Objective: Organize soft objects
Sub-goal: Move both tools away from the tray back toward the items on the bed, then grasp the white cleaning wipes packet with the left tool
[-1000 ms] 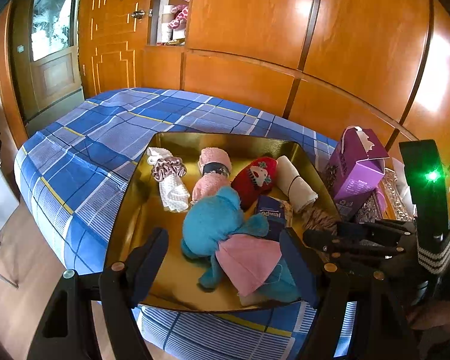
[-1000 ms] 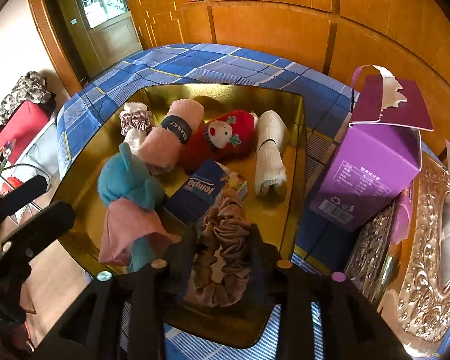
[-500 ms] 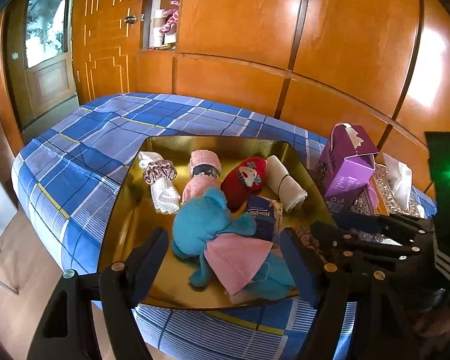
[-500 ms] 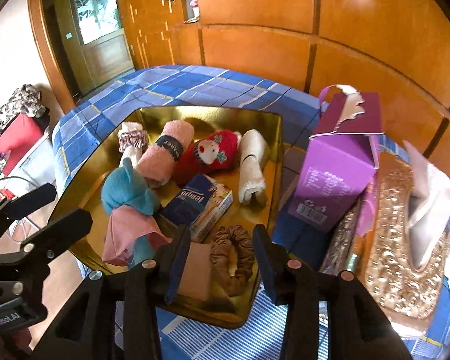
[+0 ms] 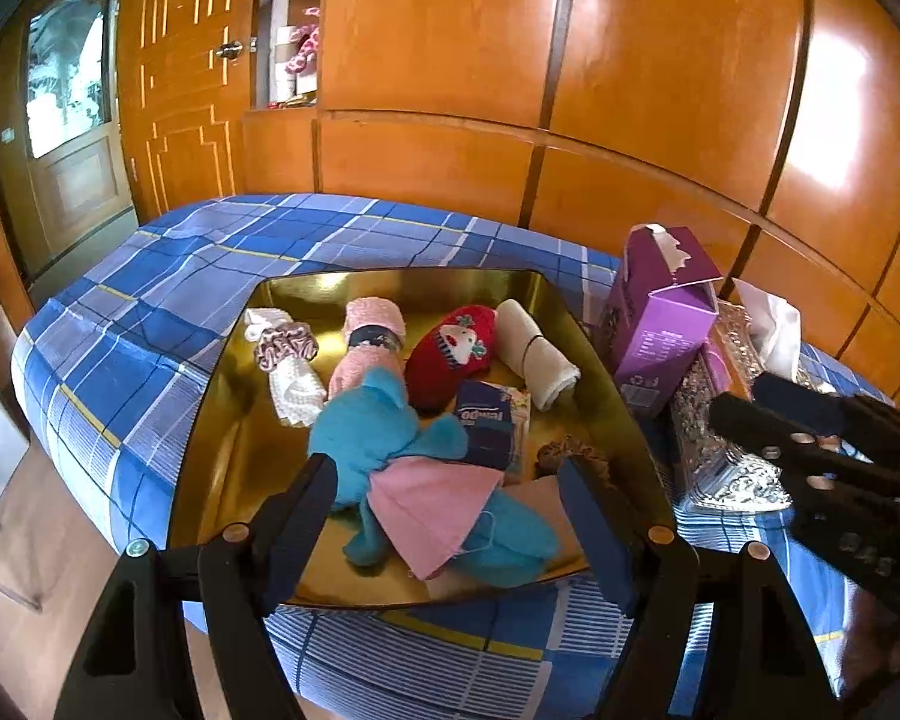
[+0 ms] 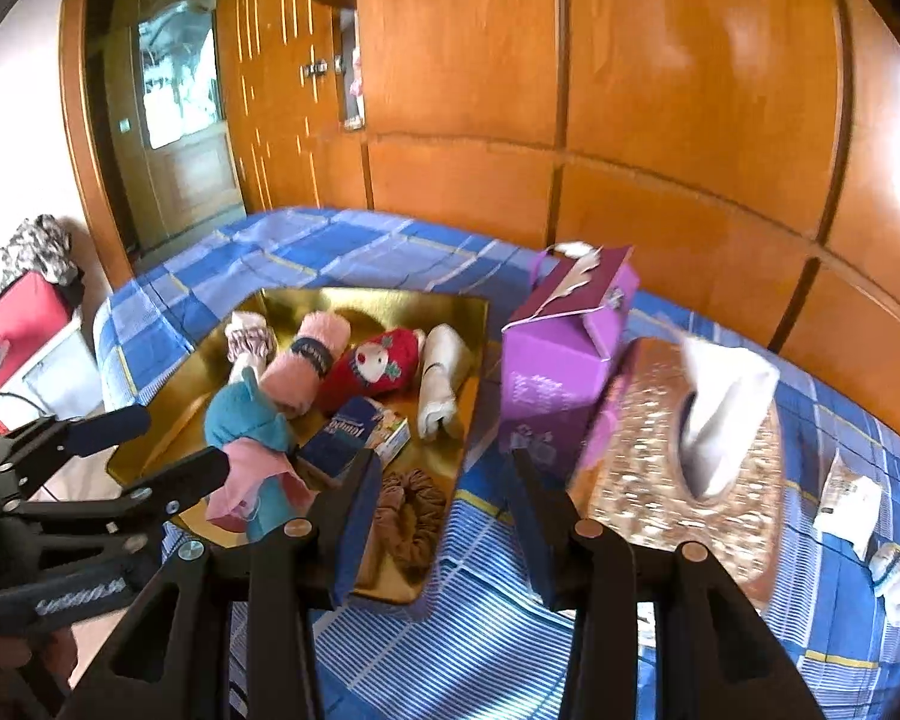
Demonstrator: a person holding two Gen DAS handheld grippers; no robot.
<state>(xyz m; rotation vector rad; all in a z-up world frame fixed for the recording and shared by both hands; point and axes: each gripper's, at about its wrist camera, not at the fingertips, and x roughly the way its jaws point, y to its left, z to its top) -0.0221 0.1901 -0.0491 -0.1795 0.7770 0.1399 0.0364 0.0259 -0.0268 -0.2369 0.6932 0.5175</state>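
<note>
Standing by the bed, I see the gold tray (image 5: pixel 222 420) on the blue plaid bedspread (image 5: pixel 150 300), already crowded with soft things: a teal plush (image 5: pixel 378 426) with a pink cloth (image 5: pixel 432 504) draped over it, a red knitted piece (image 5: pixel 450 354), a rolled pink towel (image 5: pixel 369 342), a white roll (image 5: pixel 537 348) and a tissue pack (image 5: pixel 489 426). The brown scrunchie (image 6: pixel 414 510) lies at the tray's near right corner, close to the rim.

Both tools hang empty above it. The right gripper (image 6: pixel 444 516) has its jaws apart with nothing between them, and the left gripper (image 5: pixel 450 528) stands wide over the teal plush, gripping nothing.

Trouble, I'd judge, sits at that corner: the scrunchie is so near the edge that a nudge from a passing finger could roll it onto the bedspread. The pink cloth lies loose on the plush, so grabbing either may drag the other. A low swing to the right could also clip the purple box (image 6: pixel 561 360) or the ornate tissue box (image 6: pixel 642 480). Whether the scrunchie overhangs the rim I can't quite tell.
</note>
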